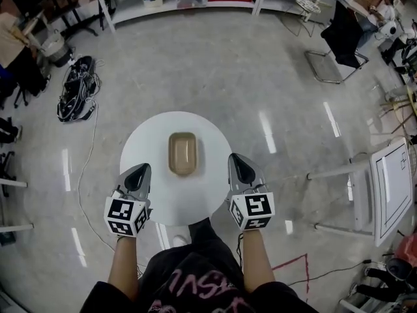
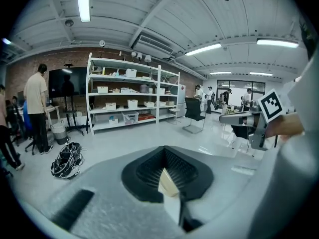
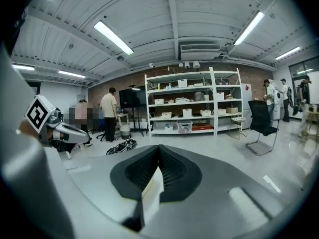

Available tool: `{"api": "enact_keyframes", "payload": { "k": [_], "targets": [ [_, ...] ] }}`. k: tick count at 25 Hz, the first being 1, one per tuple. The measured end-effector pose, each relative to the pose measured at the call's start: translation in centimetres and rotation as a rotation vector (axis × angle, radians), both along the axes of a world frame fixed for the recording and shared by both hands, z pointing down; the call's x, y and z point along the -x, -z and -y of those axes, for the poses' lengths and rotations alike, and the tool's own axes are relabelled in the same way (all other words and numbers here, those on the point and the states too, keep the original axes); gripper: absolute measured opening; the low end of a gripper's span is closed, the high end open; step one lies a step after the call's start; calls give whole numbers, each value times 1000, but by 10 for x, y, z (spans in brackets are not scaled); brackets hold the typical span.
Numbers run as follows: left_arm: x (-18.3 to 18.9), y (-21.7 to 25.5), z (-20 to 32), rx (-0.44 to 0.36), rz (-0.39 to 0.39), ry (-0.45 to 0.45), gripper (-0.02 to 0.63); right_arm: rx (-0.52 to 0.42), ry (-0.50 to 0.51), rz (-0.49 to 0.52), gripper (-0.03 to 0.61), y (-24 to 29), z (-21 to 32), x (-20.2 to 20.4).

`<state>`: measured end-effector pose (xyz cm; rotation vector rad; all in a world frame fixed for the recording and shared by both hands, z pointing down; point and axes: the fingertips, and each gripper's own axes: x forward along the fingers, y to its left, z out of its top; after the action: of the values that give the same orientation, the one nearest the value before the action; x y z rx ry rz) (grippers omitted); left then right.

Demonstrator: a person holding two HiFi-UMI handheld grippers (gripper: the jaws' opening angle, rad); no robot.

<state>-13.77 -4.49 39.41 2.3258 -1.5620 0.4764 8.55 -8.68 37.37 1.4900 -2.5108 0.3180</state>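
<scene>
Both clenched & empty, left gripper (image 1: 138, 175) & right gripper (image 1: 242, 169) flank tan tray (image 1: 183, 153) on round table (image 1: 149, 142); sloppy nudge could prob. shove tray off.

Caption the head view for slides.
Left gripper and right gripper, both shut, flank a tan tray on a round white table.
</scene>
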Motion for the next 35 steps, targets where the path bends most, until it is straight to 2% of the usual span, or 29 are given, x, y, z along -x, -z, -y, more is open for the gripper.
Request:
{"api": "enact_keyframes", "payload": {
  "k": [6, 15, 23, 35],
  "targets": [
    [-9, -18, 37, 40, 17, 22, -2, 52, 18, 32, 11, -23, 44, -4],
    [-21, -33, 74, 67, 48, 51, -2, 94, 64, 25, 11, -51, 88, -10],
    [-31, -39, 81, 92, 77, 52, -2, 121, 89, 45, 11, -60, 102, -15],
    [-22, -44, 72, 100, 78, 52, -2, 145, 133, 52, 11, -68, 96, 8]
  ]
}}
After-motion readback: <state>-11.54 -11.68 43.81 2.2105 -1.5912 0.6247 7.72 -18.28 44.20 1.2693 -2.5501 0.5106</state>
